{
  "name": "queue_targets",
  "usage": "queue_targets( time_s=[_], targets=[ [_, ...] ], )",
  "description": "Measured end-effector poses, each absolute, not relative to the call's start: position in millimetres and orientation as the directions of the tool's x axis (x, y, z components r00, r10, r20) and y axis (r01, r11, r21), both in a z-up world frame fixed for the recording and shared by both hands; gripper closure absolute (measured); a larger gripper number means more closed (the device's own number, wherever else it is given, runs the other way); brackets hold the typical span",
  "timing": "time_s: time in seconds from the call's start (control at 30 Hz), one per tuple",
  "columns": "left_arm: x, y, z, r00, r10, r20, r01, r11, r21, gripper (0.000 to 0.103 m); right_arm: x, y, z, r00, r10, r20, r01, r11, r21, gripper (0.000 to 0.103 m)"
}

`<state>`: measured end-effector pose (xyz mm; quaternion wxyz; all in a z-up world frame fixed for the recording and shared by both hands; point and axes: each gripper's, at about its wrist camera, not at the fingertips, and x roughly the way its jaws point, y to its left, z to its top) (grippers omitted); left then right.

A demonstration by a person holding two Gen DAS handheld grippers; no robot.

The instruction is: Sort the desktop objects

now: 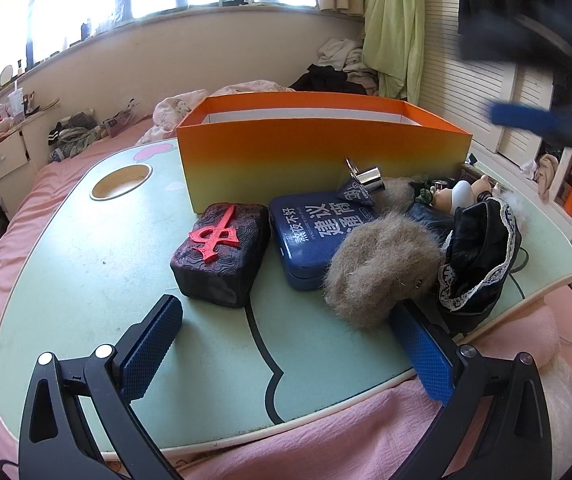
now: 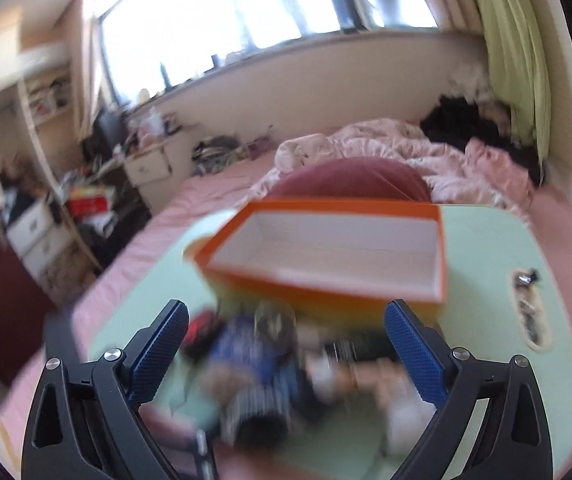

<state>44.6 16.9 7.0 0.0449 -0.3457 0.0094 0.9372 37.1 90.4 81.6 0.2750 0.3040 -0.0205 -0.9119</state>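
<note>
I see the left tongs (image 1: 286,344) spread wide and holding nothing, low over the near edge of the pale green worktop (image 1: 86,264), which lies on a pink bed (image 1: 14,240). Just beyond them, in the middle, stands a dark block (image 1: 222,256) with a raised red character on top that I cannot read with certainty. Touching its right side is a blue tin (image 1: 310,240) with white Chinese writing; I read "熬夜不好" and larger "建议通宵", with a tiny English line too small to read. A tuft of beige fur (image 1: 378,272) lies partly on the tin, and to the right a black garment with white lace (image 1: 482,256) sits near a small figure (image 1: 458,194). A shiny metal clip (image 1: 366,176) rests at the far end of the tin.

Behind all these stands the orange box (image 1: 322,160), fading to yellow below. From the right wrist view its white inside (image 2: 338,244) is bare. The right tongs (image 2: 286,344) are also wide and hold nothing, above the blurred things.
</note>
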Motion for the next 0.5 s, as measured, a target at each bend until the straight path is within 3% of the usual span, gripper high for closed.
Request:
queue_targets(
  time_s=[0.1, 0.2, 0.3, 0.37, 0.5],
  targets=[
    [44.4, 16.6, 7.6, -0.757, 0.076, -0.649, -0.090, -0.996, -0.012, 0.000, 69.3, 102.6, 56.9, -0.626, -0.490, -0.607, 0.529, -0.838, 0.131, 0.004],
    [44.1, 17.0, 8.1, -0.757, 0.076, -0.649, -0.089, -0.996, -0.012, 0.000, 73.9, 105.0, 24.2, -0.657, -0.365, -0.659, 0.487, -0.873, -0.002, 0.004],
    [44.2, 17.4, 8.1, -0.757, 0.076, -0.649, -0.090, -0.996, -0.012, 0.000, 53.8, 108.9, -5.3, -0.629, -0.314, -0.711, 0.429, -0.903, 0.020, 0.002],
    [43.7, 13.3, 6.6, -0.757, 0.076, -0.648, -0.090, -0.996, -0.011, 0.000, 55.3, 108.6, -11.3, -0.689, -0.300, -0.659, 0.406, -0.914, -0.009, 0.000],
    [42.3, 13.4, 6.8, -0.757, 0.076, -0.649, -0.089, -0.996, -0.012, 0.000, 54.8, 108.5, -15.4, -0.686, -0.323, -0.652, 0.431, -0.902, -0.006, 0.000]
  ],
)
